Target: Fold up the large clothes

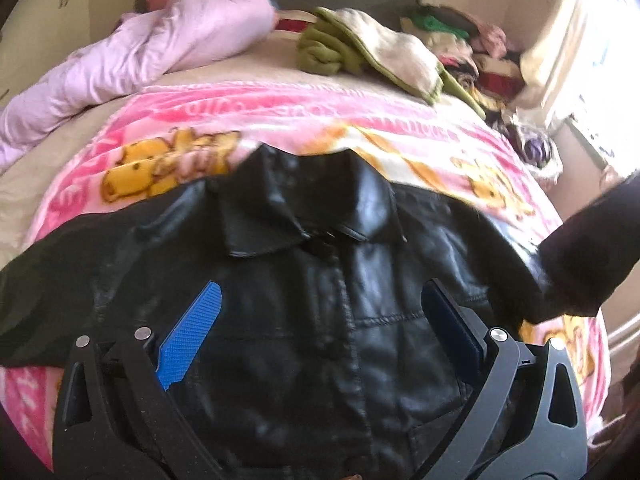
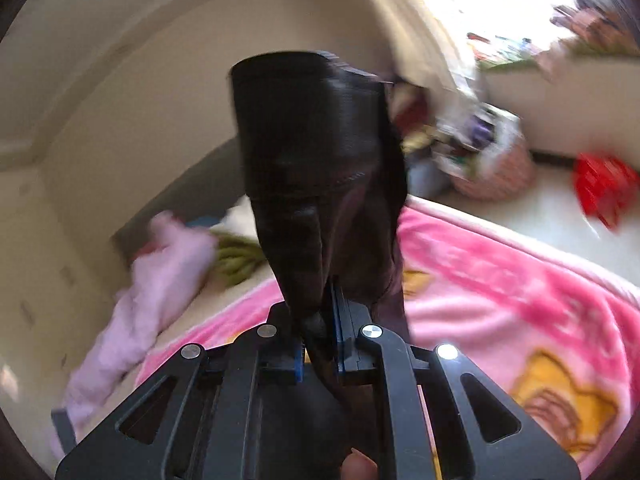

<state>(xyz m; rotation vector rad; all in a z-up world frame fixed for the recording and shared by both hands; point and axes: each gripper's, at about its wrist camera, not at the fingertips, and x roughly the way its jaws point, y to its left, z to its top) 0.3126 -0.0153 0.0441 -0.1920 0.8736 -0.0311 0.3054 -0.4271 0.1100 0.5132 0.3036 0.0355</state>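
Note:
A black leather jacket (image 1: 320, 280) lies front up, collar away from me, on a pink cartoon blanket (image 1: 280, 116) on the bed. My left gripper (image 1: 320, 300) is open and empty, hovering over the jacket's chest, its blue pads (image 1: 192, 332) spread wide. The jacket's right sleeve (image 1: 588, 256) is lifted off the bed at the right edge. In the right wrist view my right gripper (image 2: 316, 312) is shut on that black sleeve (image 2: 312, 152), which stands up in front of the camera with its cuff on top.
A lilac quilt (image 1: 160, 44) lies at the bed's far left. An olive and cream garment (image 1: 360, 48) and a heap of mixed clothes (image 1: 472, 48) lie at the far right. A bright window (image 1: 600, 60) is on the right. A red item (image 2: 604, 188) lies on the floor.

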